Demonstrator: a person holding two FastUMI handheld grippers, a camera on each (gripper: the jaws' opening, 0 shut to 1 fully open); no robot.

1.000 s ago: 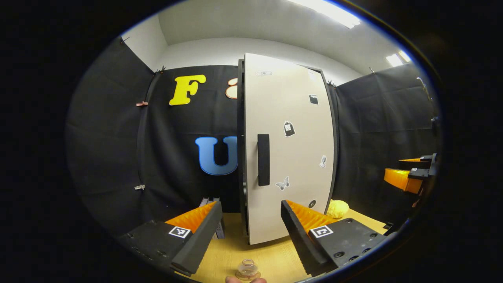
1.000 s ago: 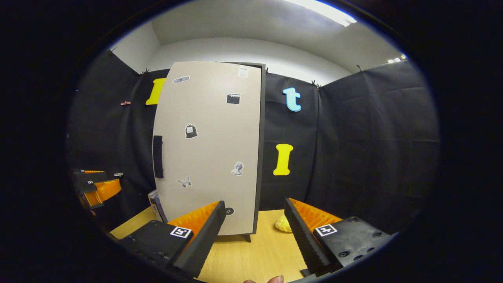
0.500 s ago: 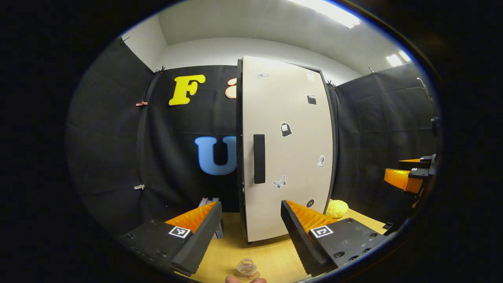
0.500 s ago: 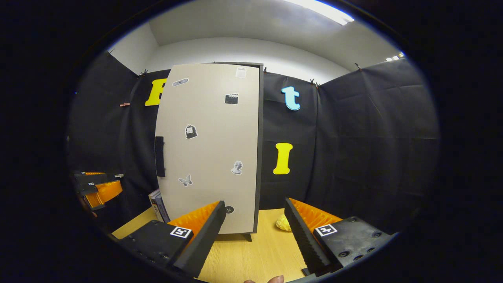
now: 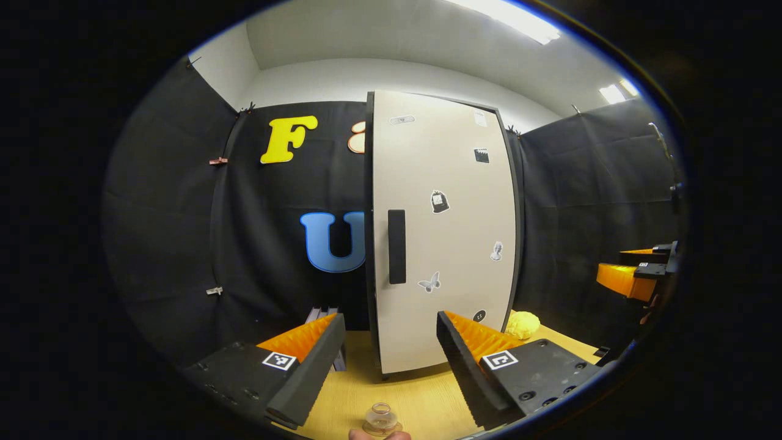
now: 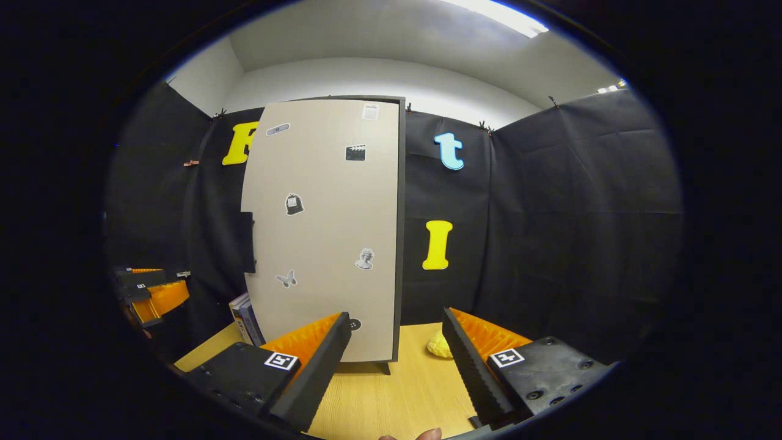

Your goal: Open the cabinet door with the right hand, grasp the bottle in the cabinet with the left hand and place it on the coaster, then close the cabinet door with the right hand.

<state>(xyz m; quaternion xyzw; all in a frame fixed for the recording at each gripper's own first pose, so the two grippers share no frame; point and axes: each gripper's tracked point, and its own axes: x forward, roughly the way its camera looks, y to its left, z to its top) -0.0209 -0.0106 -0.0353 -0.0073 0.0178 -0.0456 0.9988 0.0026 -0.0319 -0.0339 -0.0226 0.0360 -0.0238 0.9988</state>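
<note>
Cabinet stands upright on the wooden table, door shut flush w/ the frame, so nothing of the inside can be seen. Door is pale w/ small stickers; dark vertical handle near its left edge in left gripper view. In right gripper view the same cabinet sits ahead & left of center, handle at its far left edge.

Left gripper: jaws wide apart, holding nothing; cabinet bottom shows in the gap between them, well ahead. Right gripper: jaws also wide apart, empty, cabinet's lower right corner ahead of its left finger. Each gripper also shows at the edge of the other's view, off to the side.

Bottle: small, clear, upright on a coaster on the table, at the bottom of left gripper view, nearer the camera than the fingertips & roughly centered between them, touching neither.

Books stand beside cabinet's left side. Yellow lumpy obj on table to the cabinet's right.
</note>
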